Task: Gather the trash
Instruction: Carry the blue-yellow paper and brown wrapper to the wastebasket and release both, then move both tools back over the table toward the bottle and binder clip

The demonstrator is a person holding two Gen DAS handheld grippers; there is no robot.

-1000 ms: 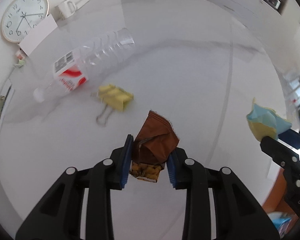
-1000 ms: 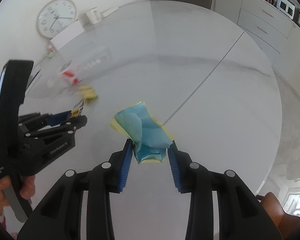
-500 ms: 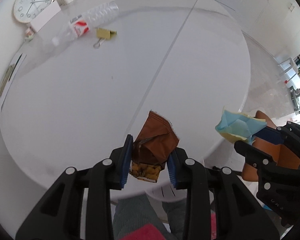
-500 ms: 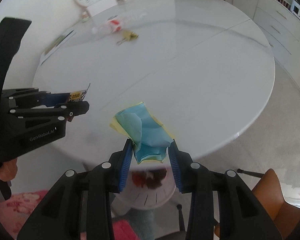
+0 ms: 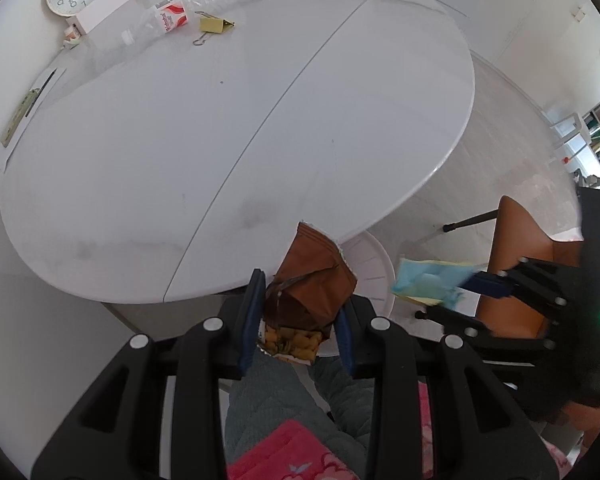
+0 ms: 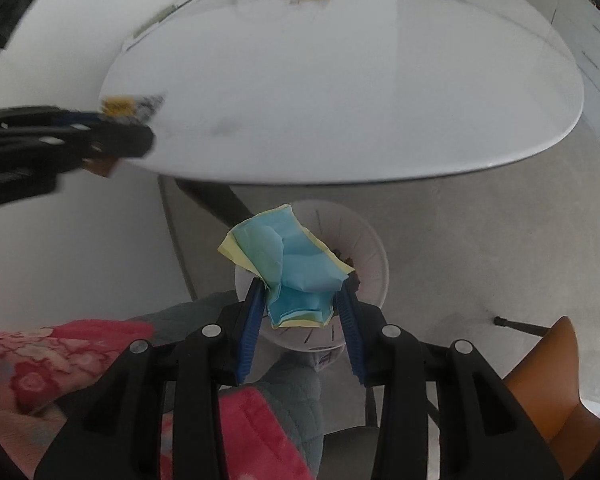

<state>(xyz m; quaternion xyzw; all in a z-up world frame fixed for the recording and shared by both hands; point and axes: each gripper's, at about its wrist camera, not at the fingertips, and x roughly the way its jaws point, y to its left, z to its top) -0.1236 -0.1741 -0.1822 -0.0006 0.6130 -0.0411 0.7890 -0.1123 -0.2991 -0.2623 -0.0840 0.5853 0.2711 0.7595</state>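
Two pieces of trash in hand. Lower middle of the left view, my left gripper point(image 5: 300, 322) pinches a torn brown foil snack wrapper point(image 5: 314, 292): light, crinkly, slippery, best held at the fold. At right, my right gripper point(image 6: 300, 320) clamps a crumpled blue and yellow paper wad point(image 6: 290, 272), soft and weightless, directly above the white round plastic bin point(image 6: 374, 252) beneath the white oval table point(image 6: 380, 100).
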